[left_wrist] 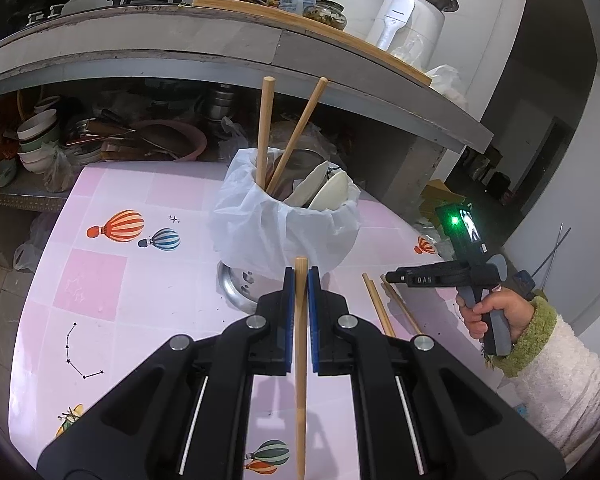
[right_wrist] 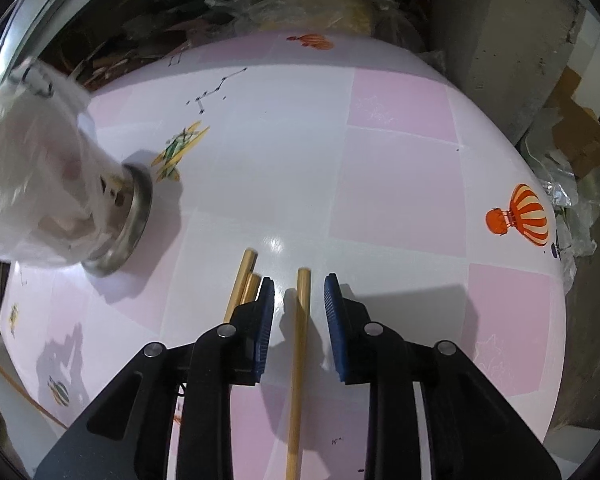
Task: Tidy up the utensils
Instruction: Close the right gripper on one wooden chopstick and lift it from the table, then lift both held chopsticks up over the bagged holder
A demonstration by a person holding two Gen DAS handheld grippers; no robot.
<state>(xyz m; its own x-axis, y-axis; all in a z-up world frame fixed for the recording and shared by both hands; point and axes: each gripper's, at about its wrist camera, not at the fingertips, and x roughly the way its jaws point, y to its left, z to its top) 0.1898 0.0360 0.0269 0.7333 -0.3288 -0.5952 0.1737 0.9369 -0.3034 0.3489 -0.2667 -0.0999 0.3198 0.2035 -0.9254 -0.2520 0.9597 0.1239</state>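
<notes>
My left gripper (left_wrist: 301, 276) is shut on a wooden chopstick (left_wrist: 300, 360) that runs lengthwise between its blue pads, just in front of the utensil holder (left_wrist: 288, 216). The holder is wrapped in a white plastic bag and holds two upright chopsticks (left_wrist: 265, 132) and white spoons (left_wrist: 324, 188). To the right, a hand (left_wrist: 496, 312) points the right gripper (left_wrist: 388, 278) down at loose chopsticks (left_wrist: 380, 308) on the table. In the right wrist view my right gripper (right_wrist: 299, 280) stands open around one chopstick (right_wrist: 300, 340), with a gap on both sides. Two more chopsticks (right_wrist: 242, 280) lie left of its left finger.
The pink-checked tablecloth (right_wrist: 400, 200) has balloon prints. The holder's metal base (right_wrist: 136, 216) sits at the left. Behind the table a concrete counter (left_wrist: 260, 52) carries bottles and a white appliance (left_wrist: 408, 16), with stacked bowls (left_wrist: 36, 136) underneath. Cardboard and plastic (right_wrist: 572, 148) lie past the table's right edge.
</notes>
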